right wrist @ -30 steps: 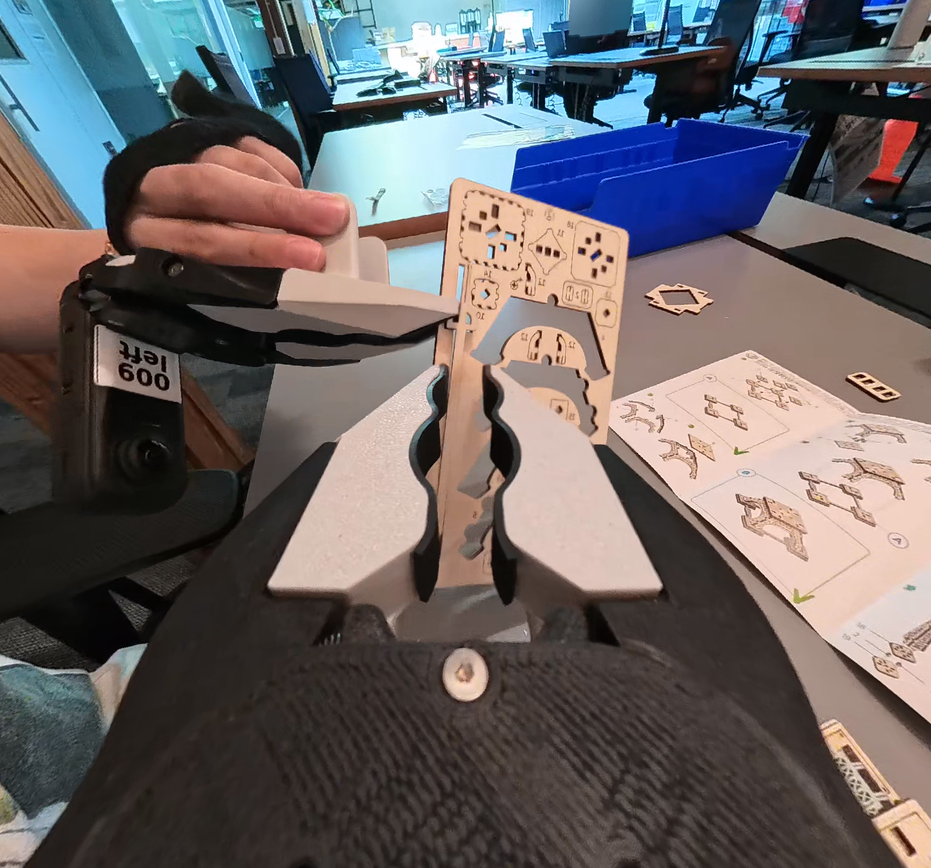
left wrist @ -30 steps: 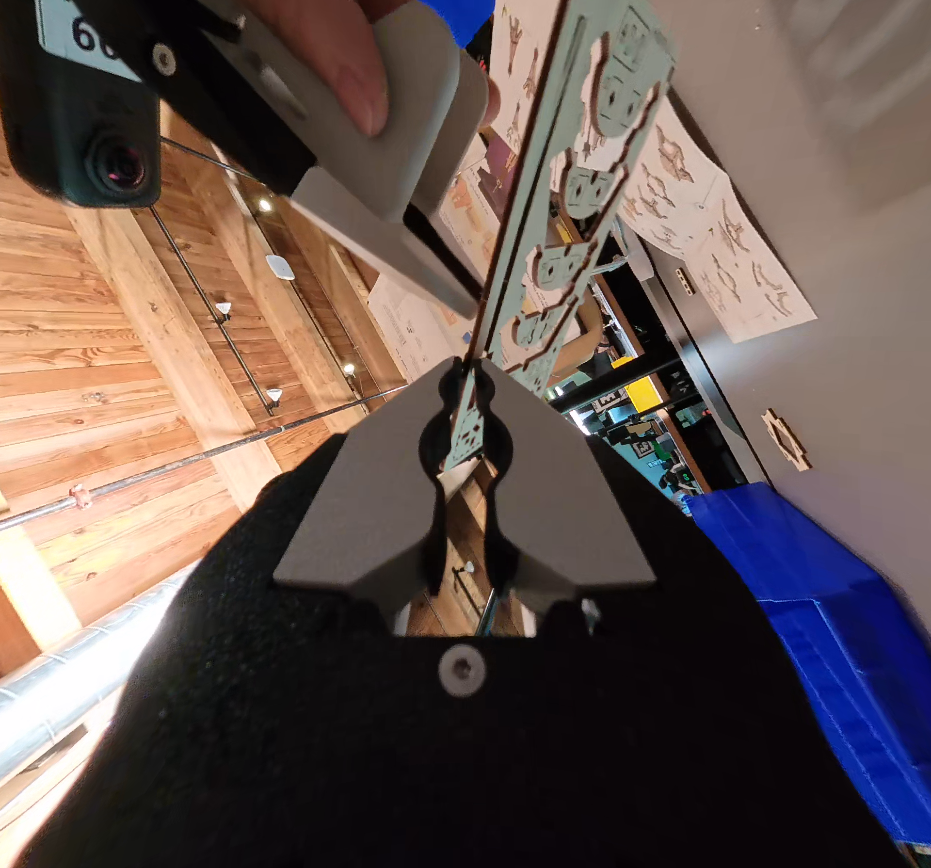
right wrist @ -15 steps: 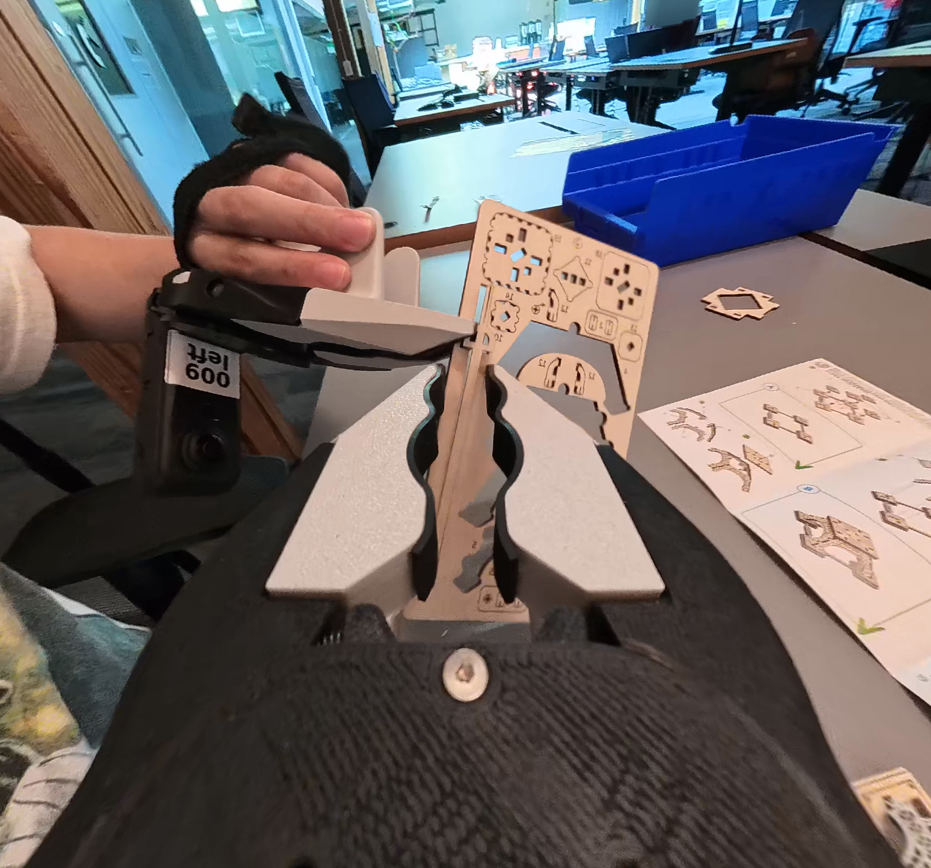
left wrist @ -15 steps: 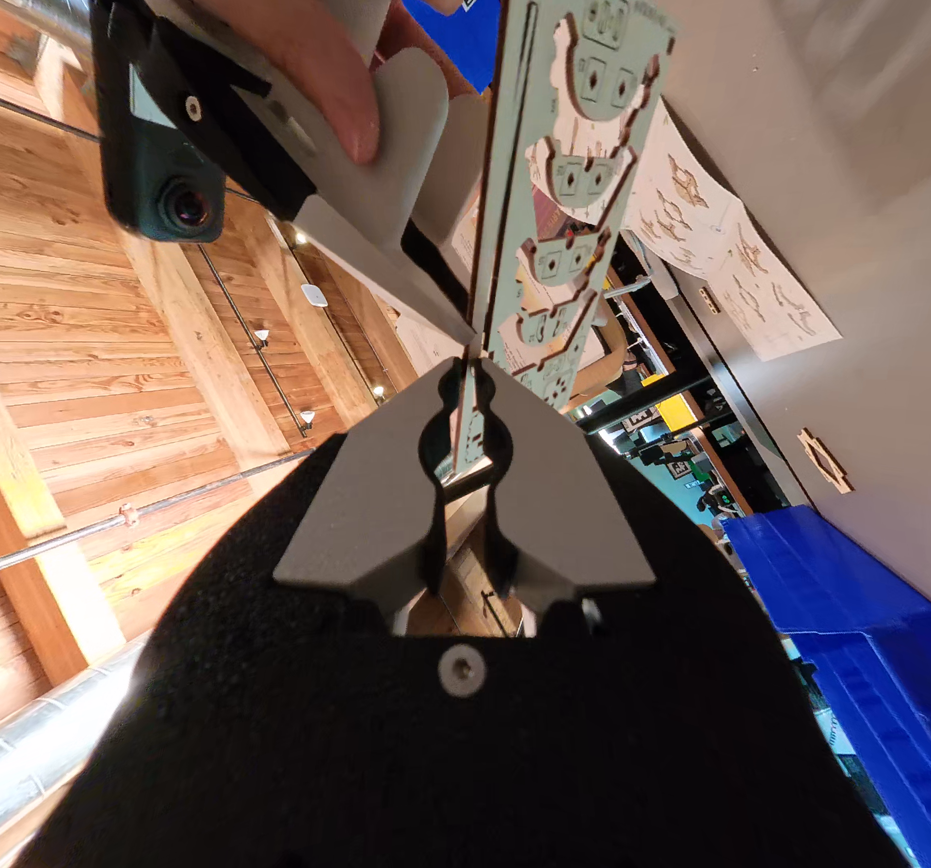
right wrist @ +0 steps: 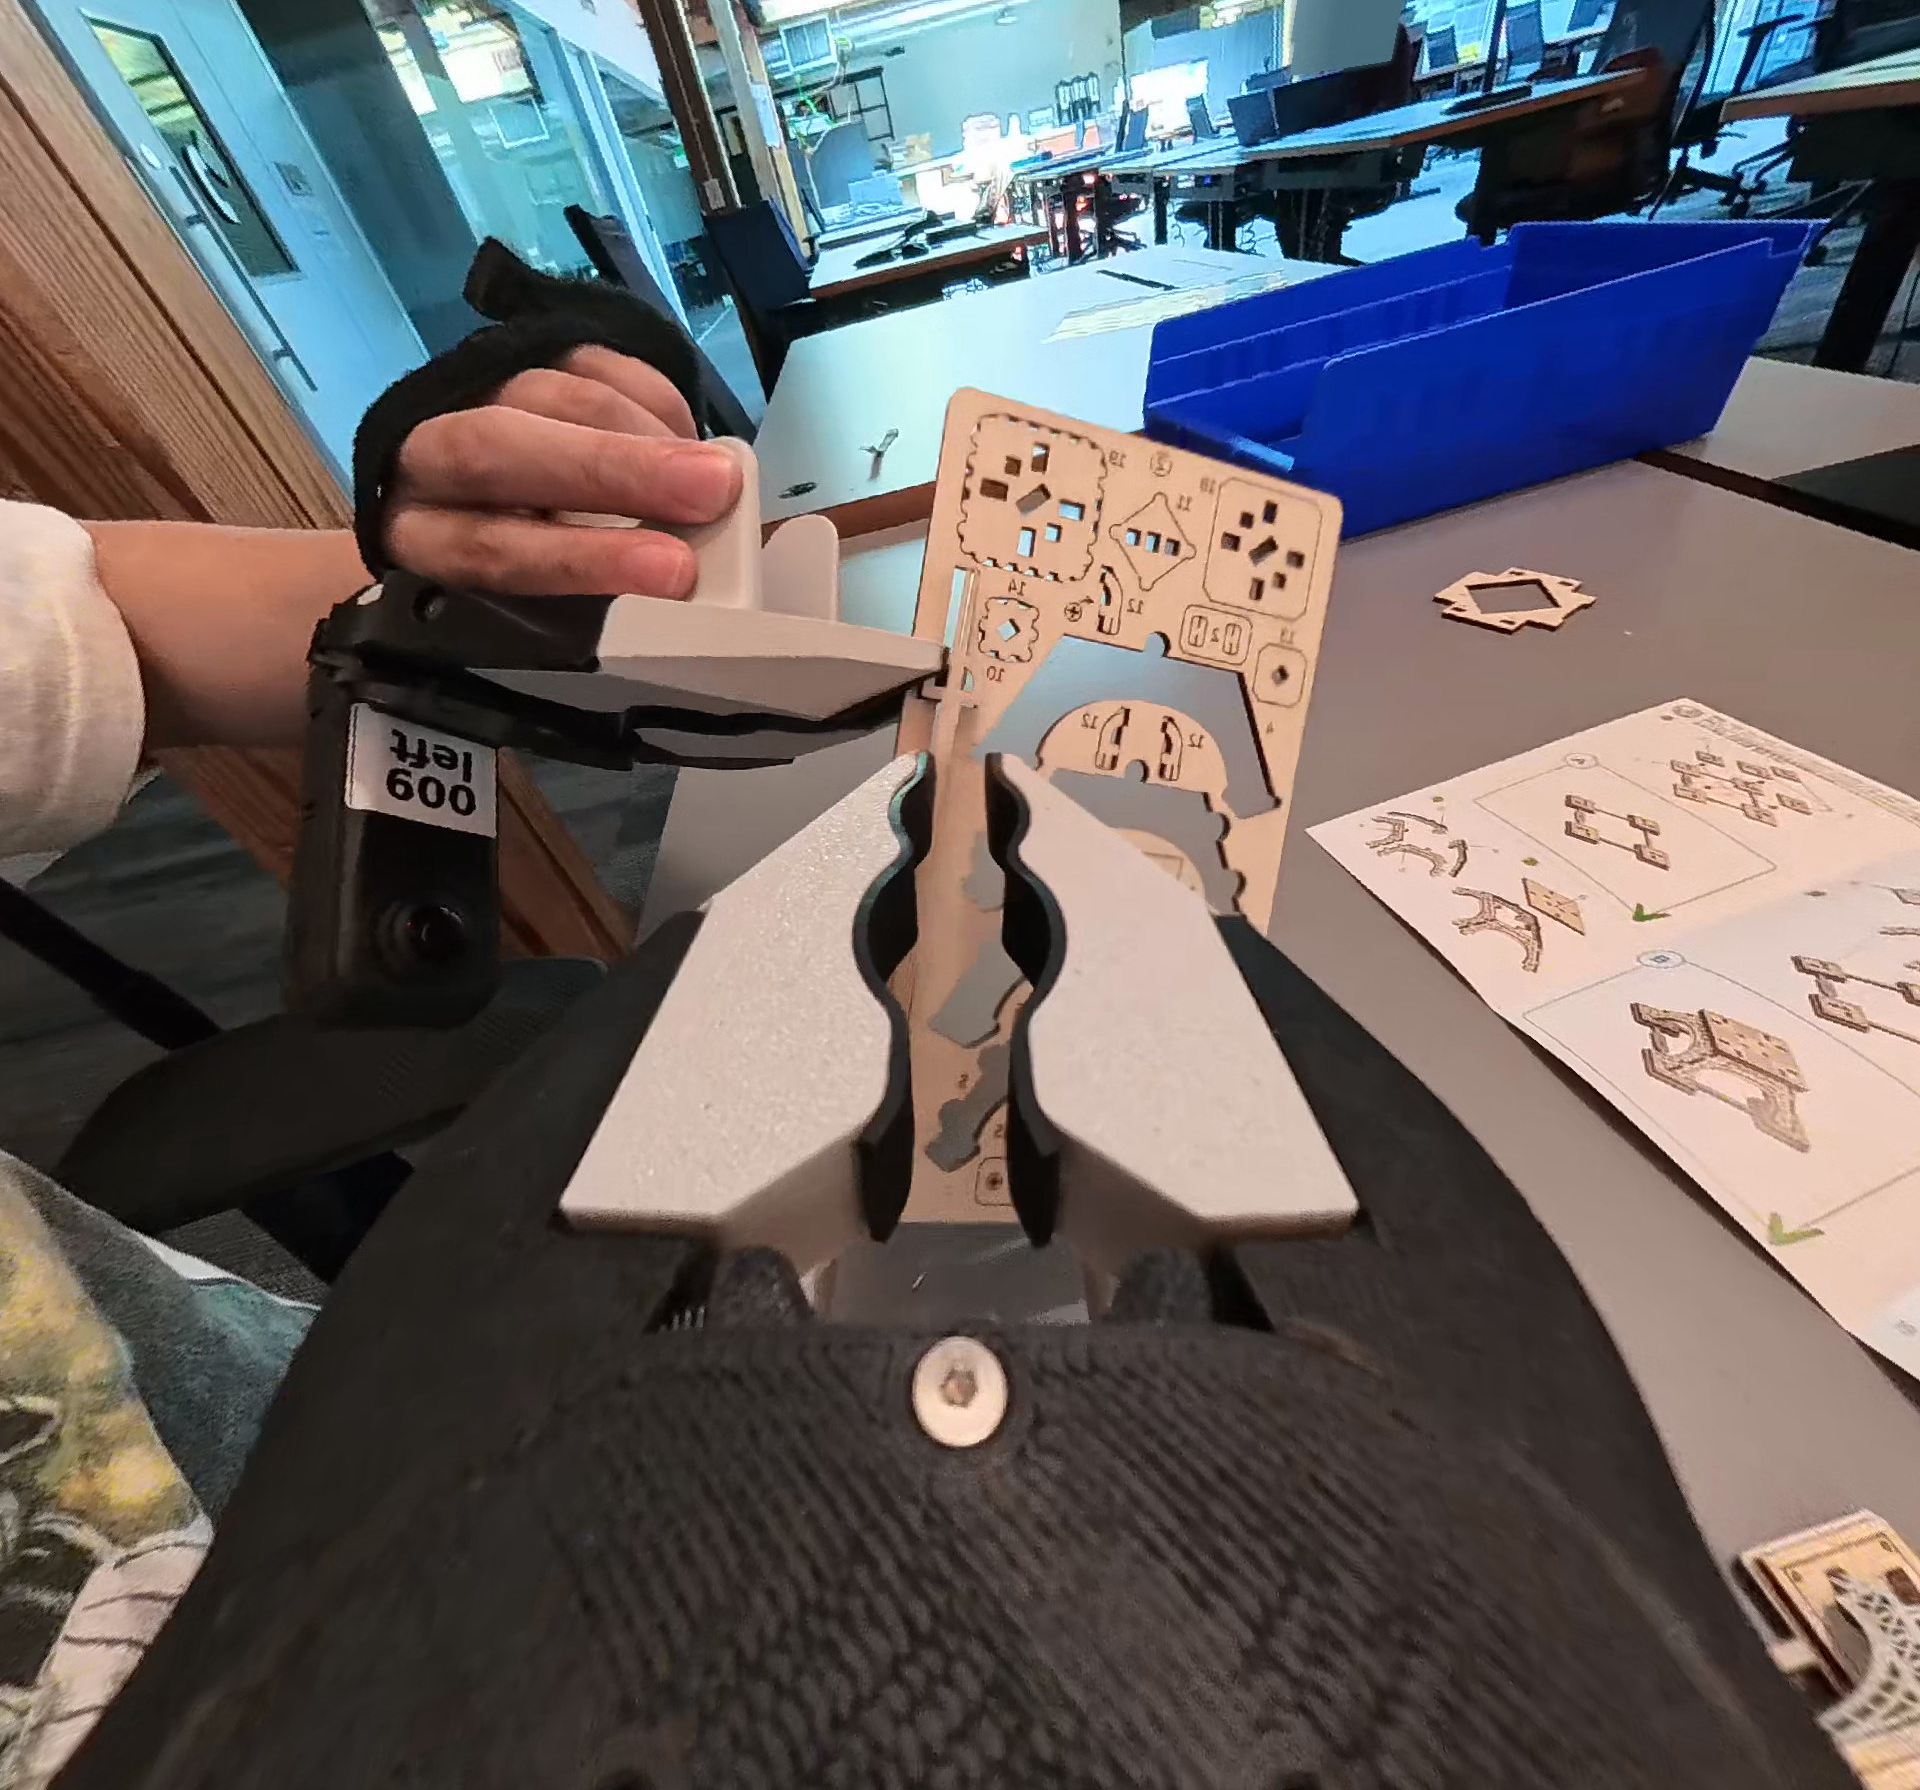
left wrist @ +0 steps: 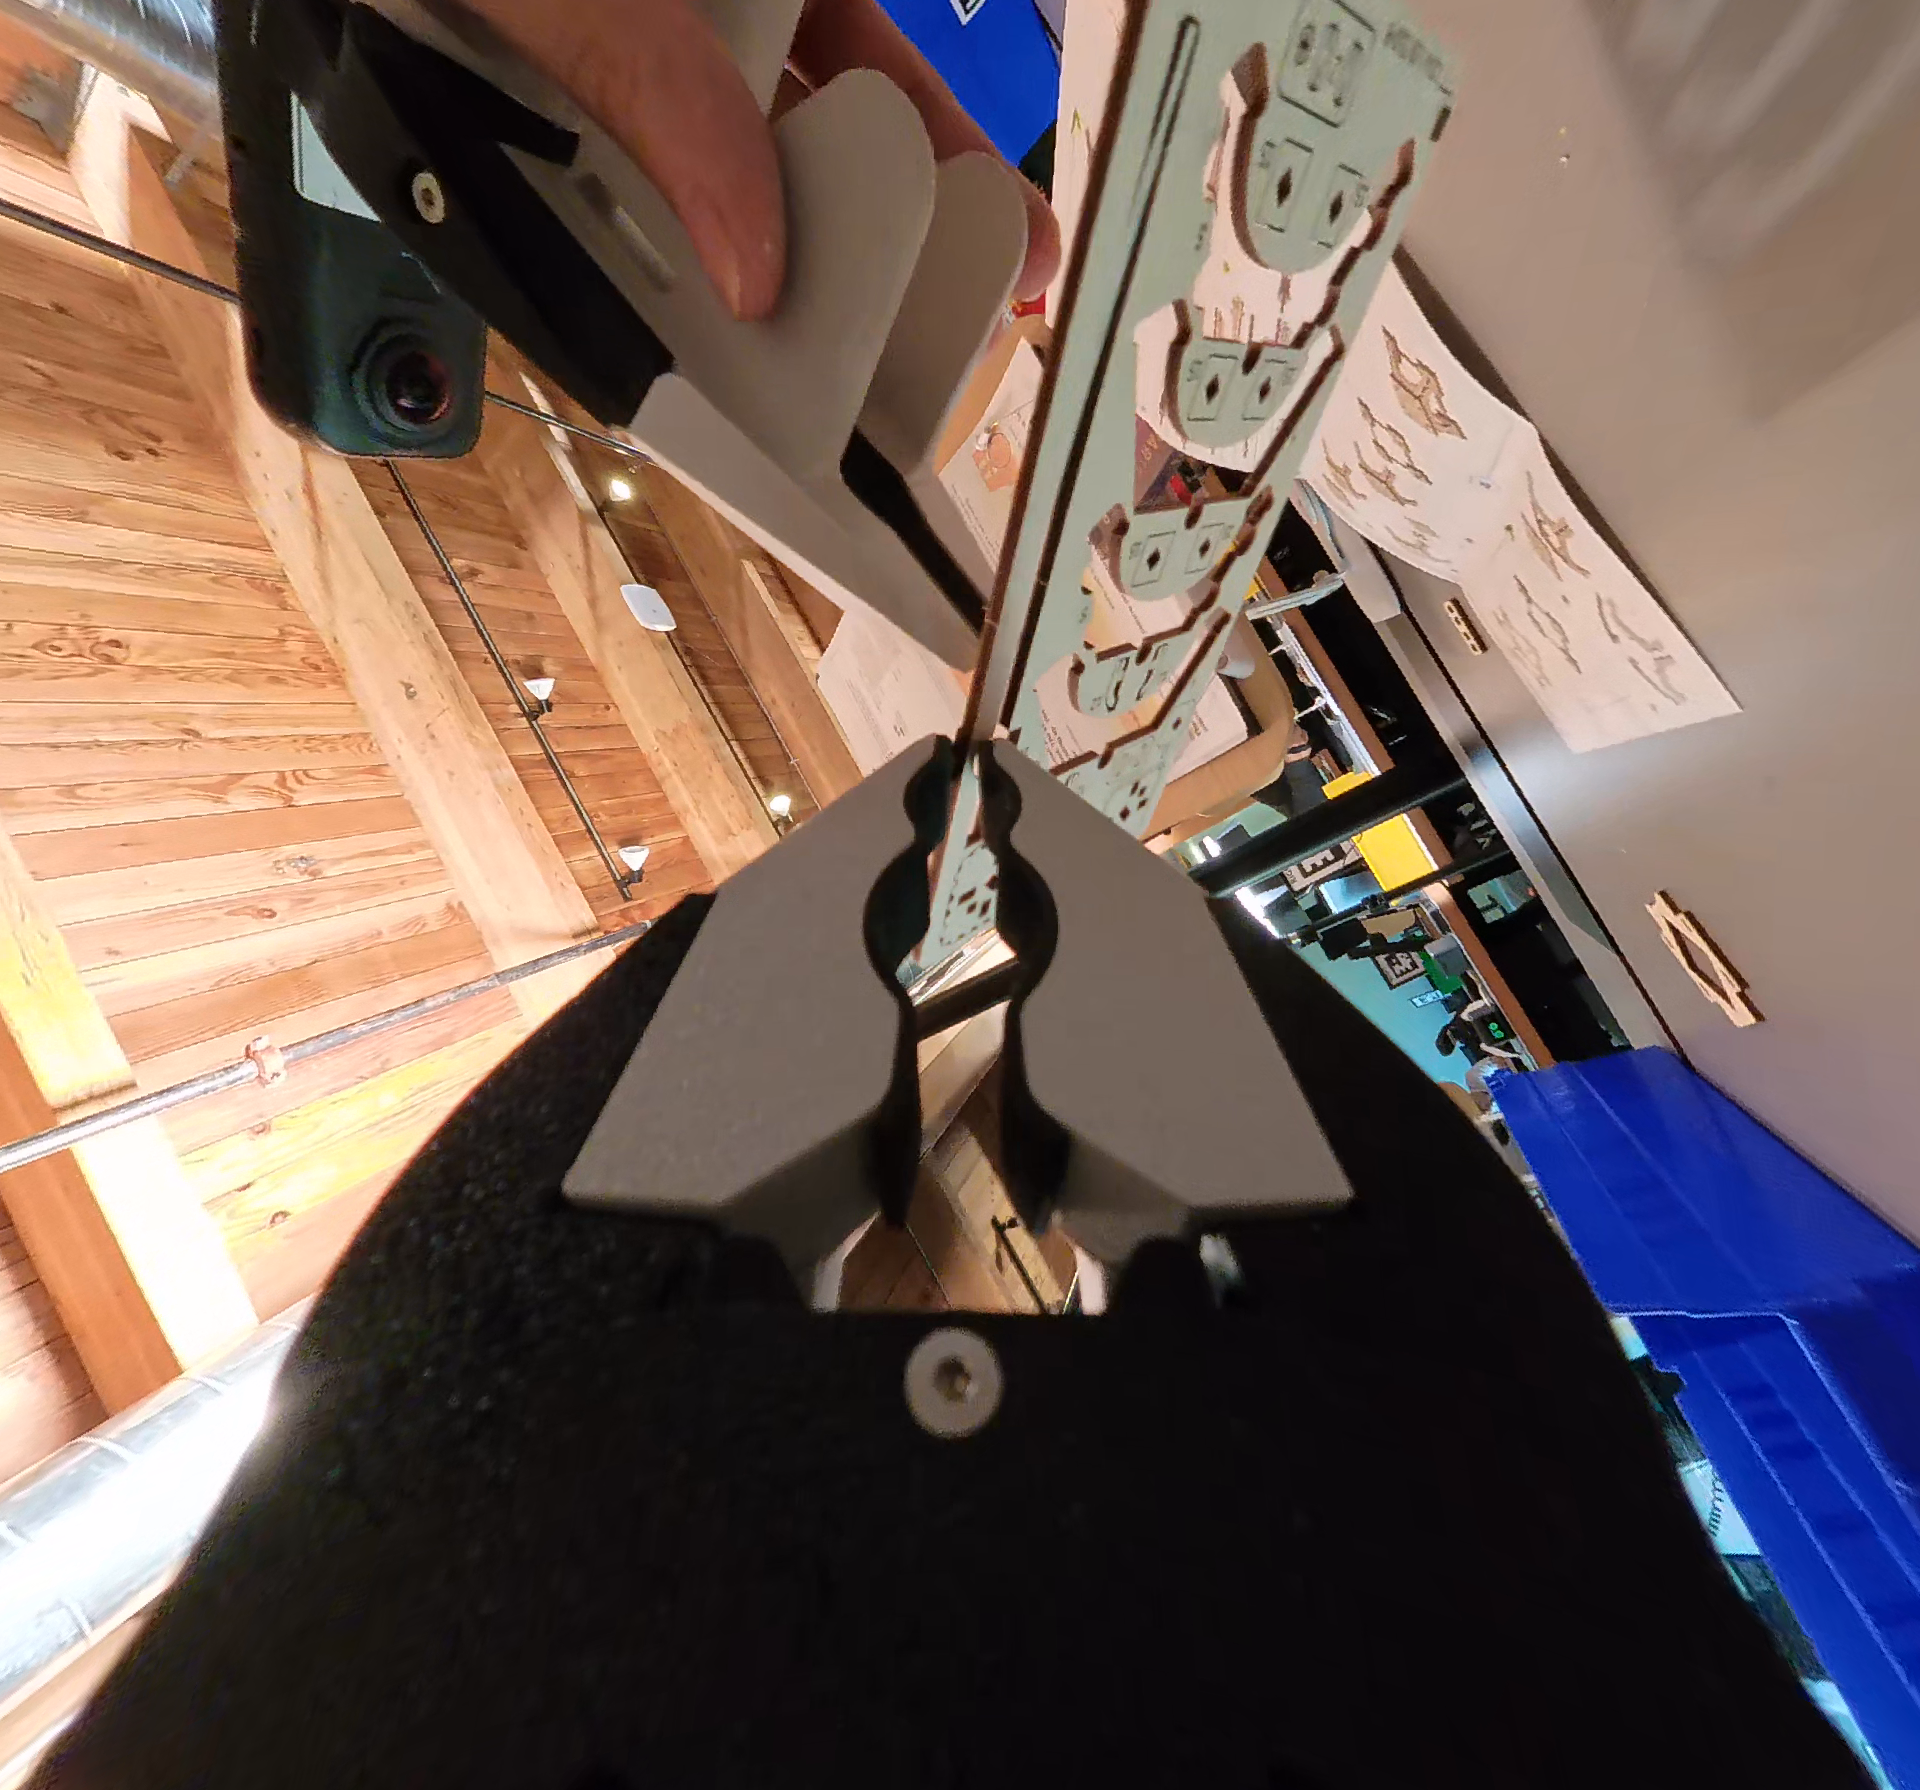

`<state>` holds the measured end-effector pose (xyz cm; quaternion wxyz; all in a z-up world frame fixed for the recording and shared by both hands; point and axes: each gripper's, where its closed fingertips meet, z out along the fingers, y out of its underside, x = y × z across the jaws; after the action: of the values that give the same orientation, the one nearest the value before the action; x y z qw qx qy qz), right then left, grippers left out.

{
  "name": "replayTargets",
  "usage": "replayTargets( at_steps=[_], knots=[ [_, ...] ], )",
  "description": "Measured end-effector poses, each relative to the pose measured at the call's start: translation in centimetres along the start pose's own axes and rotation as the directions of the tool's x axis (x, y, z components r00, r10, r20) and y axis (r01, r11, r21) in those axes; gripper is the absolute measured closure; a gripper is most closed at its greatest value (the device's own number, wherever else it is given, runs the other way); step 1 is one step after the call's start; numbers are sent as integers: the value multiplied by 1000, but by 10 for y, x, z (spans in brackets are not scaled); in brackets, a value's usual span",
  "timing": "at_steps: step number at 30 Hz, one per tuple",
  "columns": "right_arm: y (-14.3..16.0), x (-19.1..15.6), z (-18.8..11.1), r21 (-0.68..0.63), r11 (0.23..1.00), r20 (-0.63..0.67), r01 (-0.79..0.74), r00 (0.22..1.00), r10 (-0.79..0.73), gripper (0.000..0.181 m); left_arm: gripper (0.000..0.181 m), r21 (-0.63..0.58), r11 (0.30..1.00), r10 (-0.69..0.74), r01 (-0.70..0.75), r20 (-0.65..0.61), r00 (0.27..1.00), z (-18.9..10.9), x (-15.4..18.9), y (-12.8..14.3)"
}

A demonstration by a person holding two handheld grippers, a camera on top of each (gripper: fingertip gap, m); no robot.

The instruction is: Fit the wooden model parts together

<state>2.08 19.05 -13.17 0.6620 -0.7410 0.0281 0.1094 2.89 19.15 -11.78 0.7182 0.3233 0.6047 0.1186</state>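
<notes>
A thin laser-cut wooden sheet with several cut-out model parts stands upright above the grey table. My right gripper is shut on its lower part. My left gripper is shut on the thin strip at the sheet's edge. In the right wrist view the left gripper comes in from the left and pinches the sheet's left edge, with a hand on it. In the left wrist view the right gripper grips the sheet from the upper left.
A blue bin stands behind the sheet and shows in the left wrist view. A paper instruction sheet lies at the right. A loose square wooden frame piece lies near the bin. A partly built wooden piece is at the bottom right. My two grippers' fingertips are within a few centimetres of each other. Left tips and right tips are each some 20 cm from the partly built wooden piece.
Both grippers keep their hold on the sheet. The sheet and both grippers have shifted and turned a little together, so the table and bin sit farther right in the right wrist view.
</notes>
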Motion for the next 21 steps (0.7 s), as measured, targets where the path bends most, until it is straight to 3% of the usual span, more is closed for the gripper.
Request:
replayTargets(
  at_steps=[5, 13, 18, 21],
  knots=[
    [-2, -6, -1, 14, 1000, 42, -19, 999, 18, 170, 179, 3, 1000, 2, -2, 0, 1000, 0, 1, 0],
    [0, -2, 0, 8, 1000, 18, -18, 1000, 18, 180, 179, 11, 1000, 9, -9, 4, 1000, 1, 1, -4],
    [0, -3, -1, 17, 999, 34, -30, 999, 30, 173, 180, 17, 1000, 15, -15, 18, 1000, 0, 0, -5],
    [0, -5, 0, 16, 999, 40, -31, 999, 31, 179, 179, 18, 1000, 22, -22, 24, 999, 0, -1, -5]
  ],
)
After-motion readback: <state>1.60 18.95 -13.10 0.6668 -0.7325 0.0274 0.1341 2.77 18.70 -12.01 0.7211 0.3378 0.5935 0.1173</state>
